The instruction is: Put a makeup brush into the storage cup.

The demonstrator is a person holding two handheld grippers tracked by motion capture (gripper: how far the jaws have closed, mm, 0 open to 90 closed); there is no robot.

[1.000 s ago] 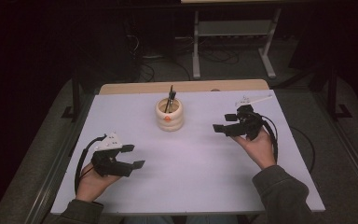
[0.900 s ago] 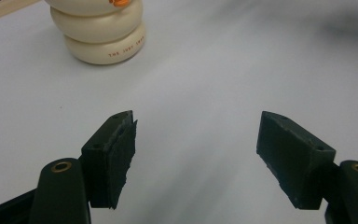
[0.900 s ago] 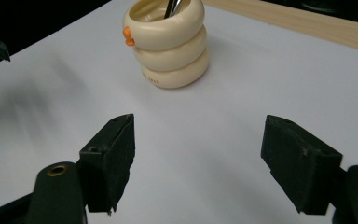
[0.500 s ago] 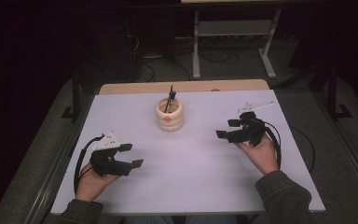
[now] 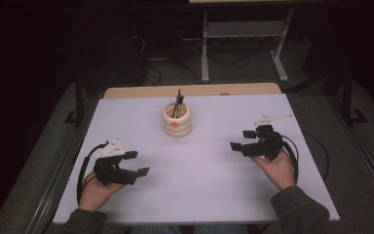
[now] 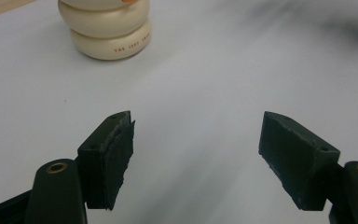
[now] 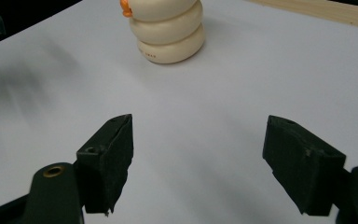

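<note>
Both claws spread, holder untouched at desk centre-back

Landmark is the cream ringed holder [image 5: 177, 119], standing upright on the white desk [image 5: 204, 185] toward its far edge, dark pens [image 5: 178, 101] sticking out of the top, small orange mark on its front. Your left claw [image 5: 137, 163] sits well left of the holder and nearer to you, jaws spread wide, nothing between them, cable looping back past your left hand [image 5: 93, 191]. In the left gripper view the holder [image 6: 106, 29] is ahead and to the upper left, well apart from the pads. Your right claw [image 5: 241, 140] is well right of the holder, also nearer you, jaws spread, empty, held by your right hand [image 5: 278, 168]. In the right gripper view the holder [image 7: 168, 30] stands ahead, clear of the jaws.
</note>
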